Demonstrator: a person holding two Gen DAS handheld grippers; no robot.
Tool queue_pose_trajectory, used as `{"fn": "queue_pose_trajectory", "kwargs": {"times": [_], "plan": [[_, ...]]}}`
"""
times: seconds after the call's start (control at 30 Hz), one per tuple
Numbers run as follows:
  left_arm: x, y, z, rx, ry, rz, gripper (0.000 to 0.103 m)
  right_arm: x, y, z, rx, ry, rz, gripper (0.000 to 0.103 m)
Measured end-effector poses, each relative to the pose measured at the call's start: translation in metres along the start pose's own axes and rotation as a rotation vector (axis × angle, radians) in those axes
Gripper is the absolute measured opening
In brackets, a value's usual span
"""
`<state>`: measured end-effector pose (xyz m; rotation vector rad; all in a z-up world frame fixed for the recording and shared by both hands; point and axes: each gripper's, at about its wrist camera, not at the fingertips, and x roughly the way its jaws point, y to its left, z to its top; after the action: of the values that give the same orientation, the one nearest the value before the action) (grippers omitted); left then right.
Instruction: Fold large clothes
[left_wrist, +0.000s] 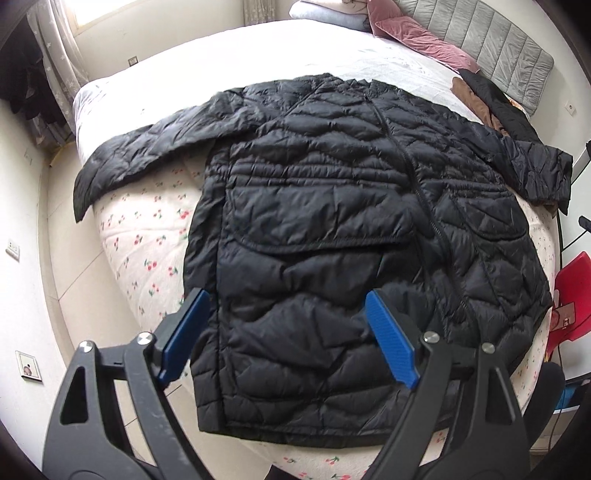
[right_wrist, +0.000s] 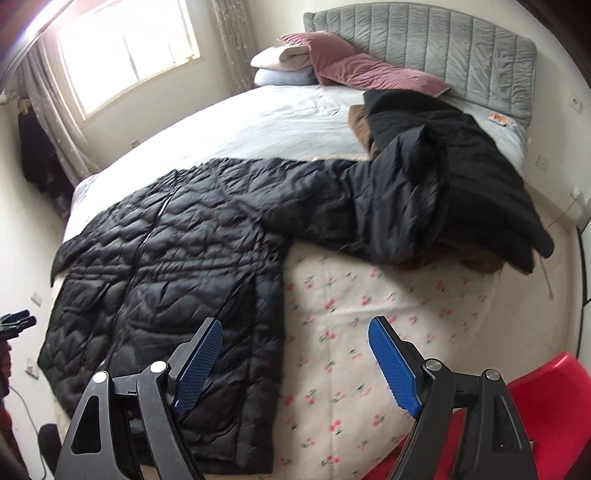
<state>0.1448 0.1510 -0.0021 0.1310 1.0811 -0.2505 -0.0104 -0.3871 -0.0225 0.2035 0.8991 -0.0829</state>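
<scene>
While both grippers gape, black jacket lies flat on bed.

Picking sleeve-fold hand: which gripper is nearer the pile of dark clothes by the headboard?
Right. The right gripper hovers over the floral sheet below the clothes pile; the left gripper sits over the black puffer jacket hem, farther away.

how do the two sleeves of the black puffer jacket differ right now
The left sleeve lies flat on the bed, angled out with its cuff overhanging the bed's edge. The right sleeve stretches sideways and rests against the pile of dark clothes, so it bunches up there. Both are black, quilted and unfolded; neither tongs grips one.
</scene>
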Motion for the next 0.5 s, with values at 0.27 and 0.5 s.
{"fn": "queue_pose_trajectory", "kwargs": {"times": [0.27, 0.5], "plan": [[0.056, 0.063, -0.068, -0.166, 0.124, -0.079, 0.079, 0.074, -0.001, -0.093, 0.105, 0.219, 0.145, 0.077], [0.042, 0.068, -0.082, -0.274, 0.089, -0.282, 0.013, 0.081, 0.015, -0.108, 0.097, 0.264, 0.26, 0.007]]}}
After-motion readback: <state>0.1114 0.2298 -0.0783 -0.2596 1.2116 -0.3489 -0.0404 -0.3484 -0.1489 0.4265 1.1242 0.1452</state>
